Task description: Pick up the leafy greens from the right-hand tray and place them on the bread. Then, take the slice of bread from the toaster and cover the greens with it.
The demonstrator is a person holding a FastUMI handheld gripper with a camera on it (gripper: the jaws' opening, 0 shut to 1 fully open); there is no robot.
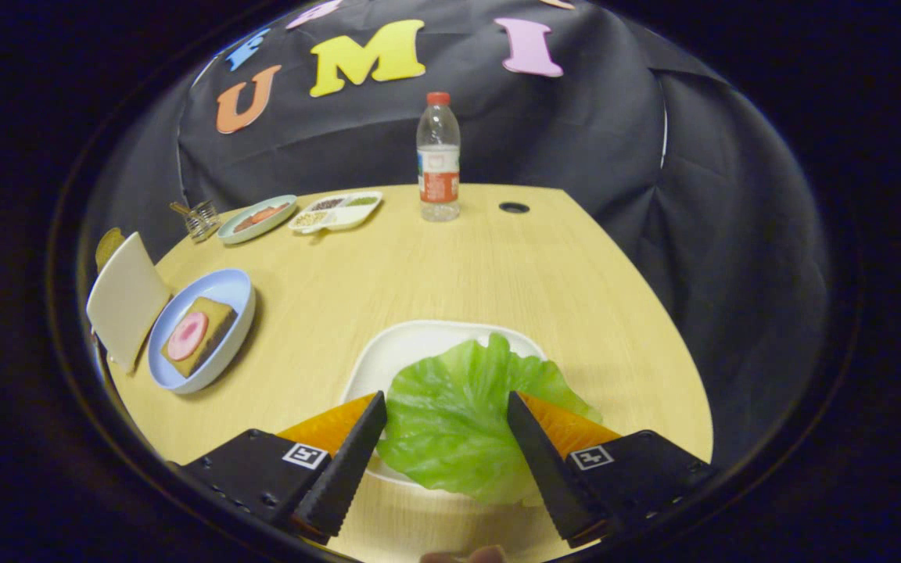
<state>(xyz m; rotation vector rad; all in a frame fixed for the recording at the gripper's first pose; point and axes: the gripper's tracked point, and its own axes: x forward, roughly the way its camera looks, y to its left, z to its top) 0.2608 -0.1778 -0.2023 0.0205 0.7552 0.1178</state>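
A green lettuce leaf [458,418] lies on a white tray [403,348] on the wooden table, right between my fingers. My gripper [447,403] is open, one finger on each side of the leaf, and I cannot tell whether they touch it. To the left, a slice of bread topped with a pink round slice [196,335] rests in a pale blue bowl-like plate [227,288]. Beside that plate stands a cream toaster [126,301] with a slice of bread [109,245] poking up behind it.
At the back of the table stand a water bottle [438,160], a divided white dish [337,210], a green plate of food [256,218] and a small wire rack [200,219]. A dark hole [514,207] sits in the tabletop near the bottle.
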